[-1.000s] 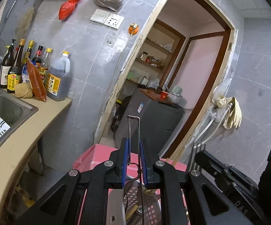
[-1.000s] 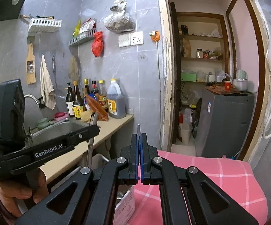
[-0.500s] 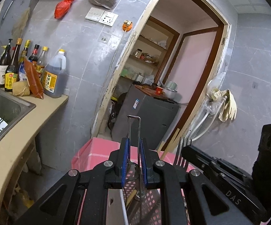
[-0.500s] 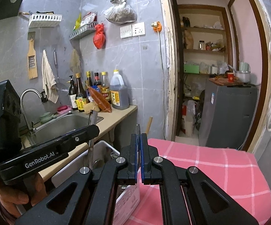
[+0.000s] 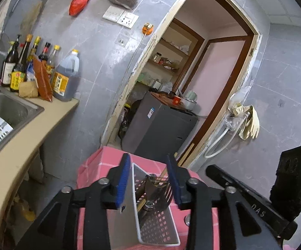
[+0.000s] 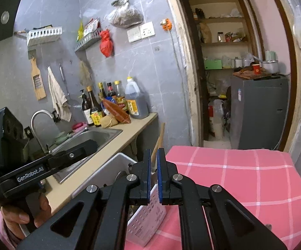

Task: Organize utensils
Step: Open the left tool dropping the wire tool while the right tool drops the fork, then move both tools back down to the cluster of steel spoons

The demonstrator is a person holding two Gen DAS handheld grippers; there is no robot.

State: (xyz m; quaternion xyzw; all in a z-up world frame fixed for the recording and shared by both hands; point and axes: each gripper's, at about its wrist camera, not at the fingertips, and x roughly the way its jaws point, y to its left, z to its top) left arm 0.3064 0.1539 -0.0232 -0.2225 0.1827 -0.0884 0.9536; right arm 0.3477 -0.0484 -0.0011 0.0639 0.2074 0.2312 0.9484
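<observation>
A white perforated utensil basket [image 5: 156,225] stands on the pink checked tablecloth [image 5: 92,166]. It holds a metal fork [image 5: 167,195], wooden chopsticks [image 5: 164,173] and other metal utensils. My left gripper [image 5: 149,175] is open just above the basket, with nothing between its blue pads. My right gripper [image 6: 154,164] hangs over the same basket [image 6: 148,218] with its pads slightly apart and nothing between them; chopstick tips [image 6: 159,137] stick up behind it. The left gripper's body [image 6: 38,170] shows at the left of the right wrist view.
A counter [image 5: 15,152] with a steel sink [image 5: 2,110] and several sauce bottles [image 5: 65,79] lies to the left. A grey cabinet [image 5: 161,129] stands in the doorway beyond the table. The pink cloth [image 6: 244,177] stretches to the right.
My left gripper has opened and let go of the metal utensil it held, which now rests in the basket. My right gripper has parted slightly and both have dropped toward the basket.
</observation>
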